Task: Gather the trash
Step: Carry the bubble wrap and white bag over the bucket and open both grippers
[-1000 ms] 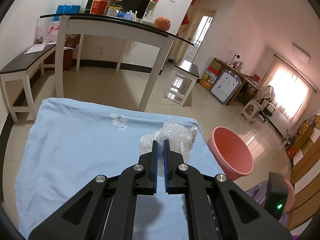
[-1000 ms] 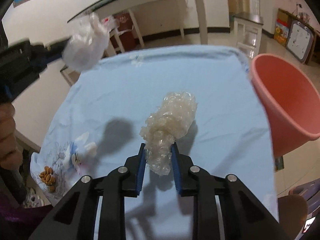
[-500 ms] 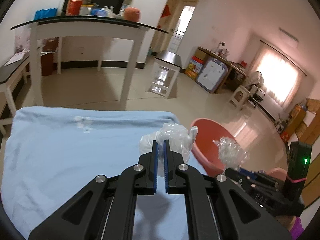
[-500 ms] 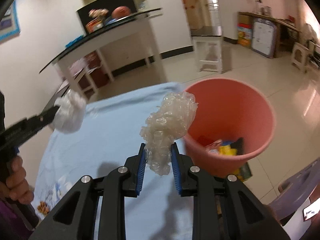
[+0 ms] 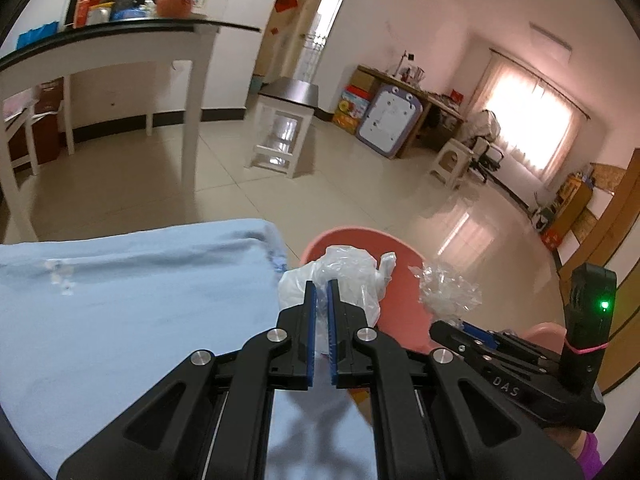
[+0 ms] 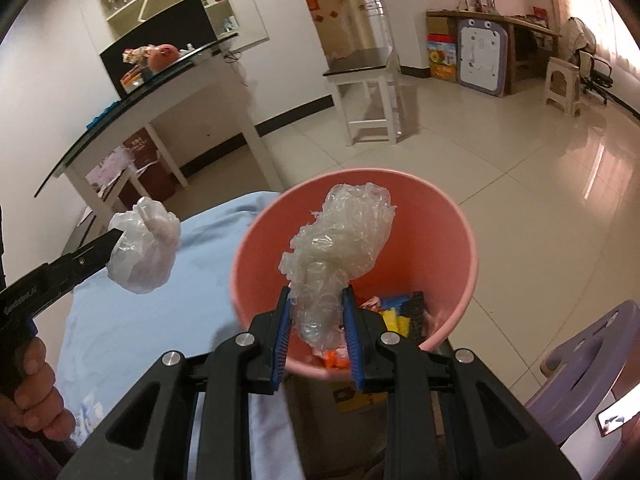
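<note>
My left gripper (image 5: pixel 321 286) is shut on a crumpled white plastic bag (image 5: pixel 348 276), held at the right edge of the blue cloth, just short of the pink bin (image 5: pixel 396 308). The same bag (image 6: pixel 144 252) shows at the left of the right wrist view, beside the bin. My right gripper (image 6: pixel 315 294) is shut on a wad of clear crumpled plastic wrap (image 6: pixel 336 240), held above the open mouth of the pink bin (image 6: pixel 456 216). That wad (image 5: pixel 448 290) also appears in the left wrist view, over the bin's right side. Colourful wrappers (image 6: pixel 394 312) lie at the bin's bottom.
The blue cloth (image 5: pixel 132 300) covers the table left of the bin. A purple plastic stool (image 6: pixel 588 368) stands right of the bin. Further off are a black-topped white table (image 5: pixel 120 48), a small white side table (image 5: pixel 286 124) and a tiled floor (image 5: pixel 380 196). A hand (image 6: pixel 30 396) grips the left tool.
Both grippers have swung right from over the blue cloth to the pink bin. The clear wrap has gone from lying on the cloth to hanging over the bin's opening. Neither grip has changed.
</note>
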A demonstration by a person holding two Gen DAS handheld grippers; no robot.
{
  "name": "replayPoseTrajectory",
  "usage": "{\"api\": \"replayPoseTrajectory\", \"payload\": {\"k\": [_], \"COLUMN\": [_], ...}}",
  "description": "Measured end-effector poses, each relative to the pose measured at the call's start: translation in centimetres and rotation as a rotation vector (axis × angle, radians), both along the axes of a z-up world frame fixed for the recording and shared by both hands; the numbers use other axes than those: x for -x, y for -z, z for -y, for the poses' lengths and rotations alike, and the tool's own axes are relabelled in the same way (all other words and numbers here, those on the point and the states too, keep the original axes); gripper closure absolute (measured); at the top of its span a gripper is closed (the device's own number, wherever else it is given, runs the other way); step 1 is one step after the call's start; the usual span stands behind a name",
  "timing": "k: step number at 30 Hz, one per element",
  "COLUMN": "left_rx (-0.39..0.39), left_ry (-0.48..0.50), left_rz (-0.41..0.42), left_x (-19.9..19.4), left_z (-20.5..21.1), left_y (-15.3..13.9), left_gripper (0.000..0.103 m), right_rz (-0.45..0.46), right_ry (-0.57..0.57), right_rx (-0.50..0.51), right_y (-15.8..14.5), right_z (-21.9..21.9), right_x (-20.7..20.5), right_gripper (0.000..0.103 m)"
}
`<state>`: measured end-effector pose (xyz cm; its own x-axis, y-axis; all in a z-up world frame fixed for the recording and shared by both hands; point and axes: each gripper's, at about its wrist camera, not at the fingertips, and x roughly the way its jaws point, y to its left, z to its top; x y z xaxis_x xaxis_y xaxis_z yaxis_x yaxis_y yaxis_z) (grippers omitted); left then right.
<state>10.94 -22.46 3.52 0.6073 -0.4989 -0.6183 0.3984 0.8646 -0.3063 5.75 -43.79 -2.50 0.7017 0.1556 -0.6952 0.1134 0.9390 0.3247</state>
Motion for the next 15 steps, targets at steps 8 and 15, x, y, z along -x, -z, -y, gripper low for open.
{"api": "replayPoseTrajectory", "payload": {"k": [8,15], "left_rx": [-0.06,-0.114], "left_ry": [0.069,0.09], "left_rz": [-0.029,-0.055], "left_x": [-1.9,-3.7], "left_z": [5.0,7.7], "left_y": [2.2,4.4], "left_gripper": [0.098,0.098], "right_rz": [-0.044,-0.071], "right_ry": [0.025,0.027], "right_rx": [0.013,0.033], "right_y": [2.2,3.6], "right_z": [1.9,2.2], "right_x": [-3.2,-5.1], "right_gripper": [0.079,0.078]}}
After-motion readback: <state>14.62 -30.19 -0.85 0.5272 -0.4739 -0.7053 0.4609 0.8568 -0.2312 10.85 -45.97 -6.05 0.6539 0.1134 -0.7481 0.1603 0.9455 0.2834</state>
